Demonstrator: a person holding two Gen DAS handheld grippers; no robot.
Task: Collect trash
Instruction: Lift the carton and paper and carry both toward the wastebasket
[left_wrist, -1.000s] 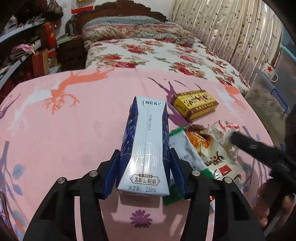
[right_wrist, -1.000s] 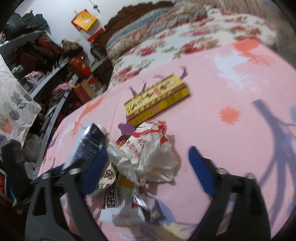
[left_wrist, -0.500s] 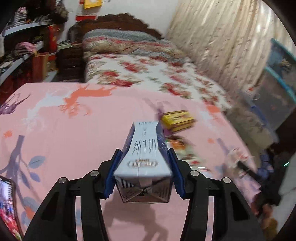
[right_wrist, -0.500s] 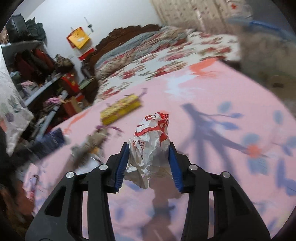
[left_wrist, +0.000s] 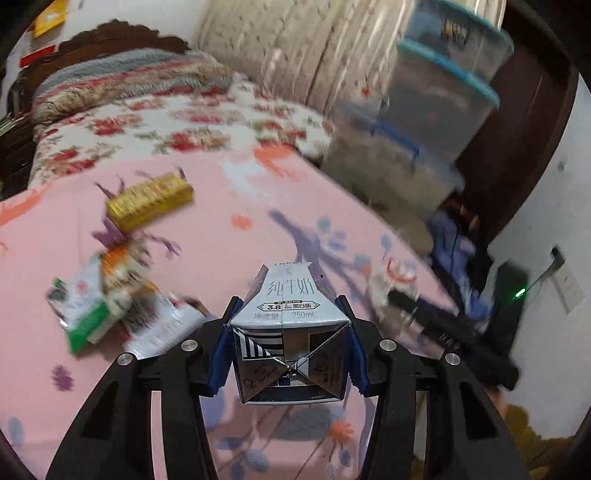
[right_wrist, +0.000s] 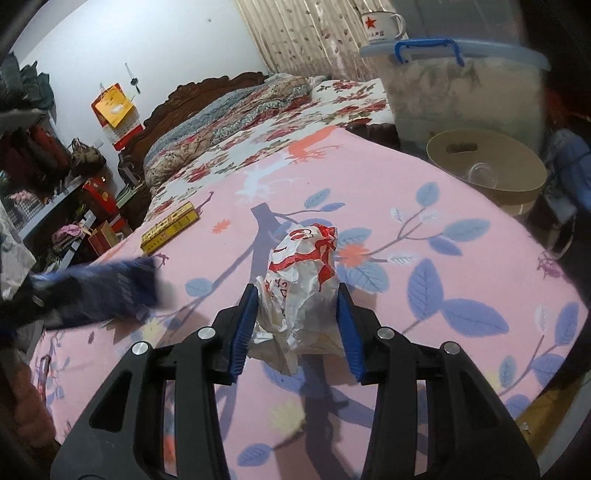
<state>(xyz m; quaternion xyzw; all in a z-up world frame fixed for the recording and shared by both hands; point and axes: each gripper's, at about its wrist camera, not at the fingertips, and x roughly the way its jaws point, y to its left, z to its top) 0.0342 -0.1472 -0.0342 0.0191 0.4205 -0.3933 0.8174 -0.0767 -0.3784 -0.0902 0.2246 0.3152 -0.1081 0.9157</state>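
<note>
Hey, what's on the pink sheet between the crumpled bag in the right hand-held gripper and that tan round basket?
Nothing: in the right wrist view, only bare pink sheet with its leaf print lies between the crumpled bag and the tan basket.

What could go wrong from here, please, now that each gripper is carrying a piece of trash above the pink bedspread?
1. The crumpled wrapper is soft and sticks out well past the right gripper; it could slip free during the carry.
2. The left gripper clamps the milk carton only at its base end, so it might pivot or squeeze out leftover milk.
3. The tan bin sits beside the bed's edge; a hasty drop could miss it.
</note>
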